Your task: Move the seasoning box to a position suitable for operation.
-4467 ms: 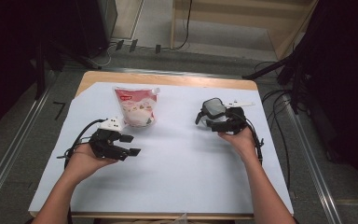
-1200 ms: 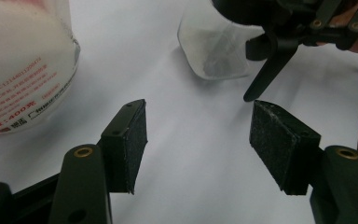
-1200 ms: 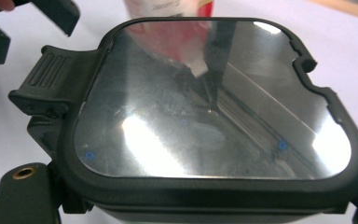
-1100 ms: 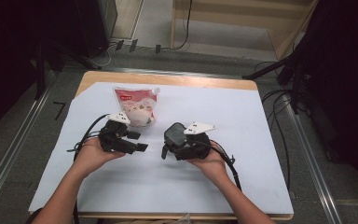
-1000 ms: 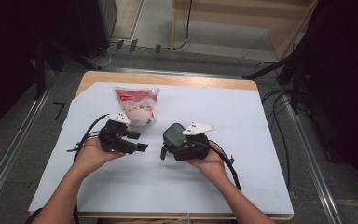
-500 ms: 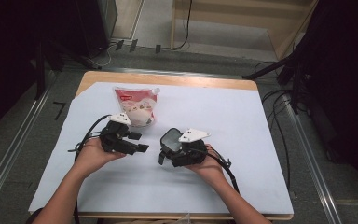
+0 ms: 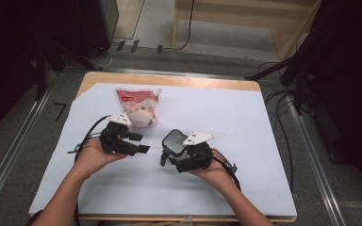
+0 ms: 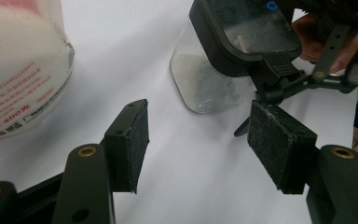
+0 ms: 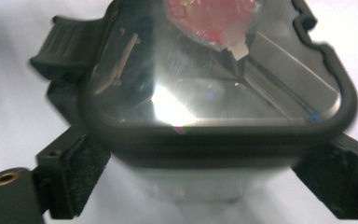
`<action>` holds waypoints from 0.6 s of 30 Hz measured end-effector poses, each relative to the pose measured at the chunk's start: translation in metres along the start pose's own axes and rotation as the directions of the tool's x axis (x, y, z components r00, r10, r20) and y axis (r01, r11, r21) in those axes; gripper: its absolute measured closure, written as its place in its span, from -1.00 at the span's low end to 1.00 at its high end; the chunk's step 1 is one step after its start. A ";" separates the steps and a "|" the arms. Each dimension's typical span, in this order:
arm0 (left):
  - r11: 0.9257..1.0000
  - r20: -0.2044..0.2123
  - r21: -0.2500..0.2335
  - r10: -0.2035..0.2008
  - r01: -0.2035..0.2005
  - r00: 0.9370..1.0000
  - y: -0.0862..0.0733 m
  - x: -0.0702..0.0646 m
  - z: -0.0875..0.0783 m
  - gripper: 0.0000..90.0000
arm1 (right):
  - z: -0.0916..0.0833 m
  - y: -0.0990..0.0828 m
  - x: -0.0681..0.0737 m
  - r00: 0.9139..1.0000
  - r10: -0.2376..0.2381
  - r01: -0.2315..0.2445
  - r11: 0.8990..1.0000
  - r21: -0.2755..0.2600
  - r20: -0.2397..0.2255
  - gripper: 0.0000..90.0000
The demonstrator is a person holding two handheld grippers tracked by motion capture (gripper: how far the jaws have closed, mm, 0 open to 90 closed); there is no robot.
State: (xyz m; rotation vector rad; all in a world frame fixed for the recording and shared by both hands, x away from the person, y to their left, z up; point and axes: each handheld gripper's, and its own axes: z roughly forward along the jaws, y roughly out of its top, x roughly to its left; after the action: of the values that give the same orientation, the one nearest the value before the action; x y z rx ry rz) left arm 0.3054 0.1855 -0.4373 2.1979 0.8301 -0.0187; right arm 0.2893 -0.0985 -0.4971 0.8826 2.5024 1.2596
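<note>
Near table centre, my right gripper (image 7: 169, 151) pinches the clear black-lidded container (image 7: 175, 141), jaws just eased wider. Left gripper (image 7: 141, 143) spread and empty, its jaws having just narrowed slightly, pouch (image 7: 137, 106) beyond it.

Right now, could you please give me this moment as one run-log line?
right gripper: shut on clear container, jaws just widened | left gripper: open, empty, facing container | pouch: lying on white sheet
</note>
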 end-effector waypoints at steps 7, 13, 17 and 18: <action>1.000 0.003 -0.005 -0.001 0.001 1.000 0.000 0.001 -0.001 -0.06 | -0.018 -0.004 -0.004 0.999 0.022 -0.022 1.000 0.000 -0.045 -0.76; 1.000 0.009 -0.009 0.001 -0.001 1.000 0.001 0.000 0.000 -0.05 | -0.033 -0.009 -0.006 0.996 0.004 -0.003 1.000 0.015 -0.087 -0.62; 1.000 0.000 -0.007 0.023 -0.023 1.000 0.002 -0.003 0.002 0.05 | -0.043 -0.010 -0.009 0.994 -0.010 0.013 0.999 0.030 -0.107 -0.52; 1.000 0.001 -0.009 0.025 -0.025 1.000 0.002 -0.004 0.003 0.05 | -0.043 -0.010 -0.009 0.994 -0.010 0.013 0.999 0.030 -0.107 -0.52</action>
State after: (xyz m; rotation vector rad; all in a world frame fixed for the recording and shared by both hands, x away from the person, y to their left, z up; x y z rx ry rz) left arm 0.3040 0.1804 -0.4375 2.1998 0.8007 -0.0037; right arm 0.2740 -0.1365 -0.4791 0.8275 2.6113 1.3015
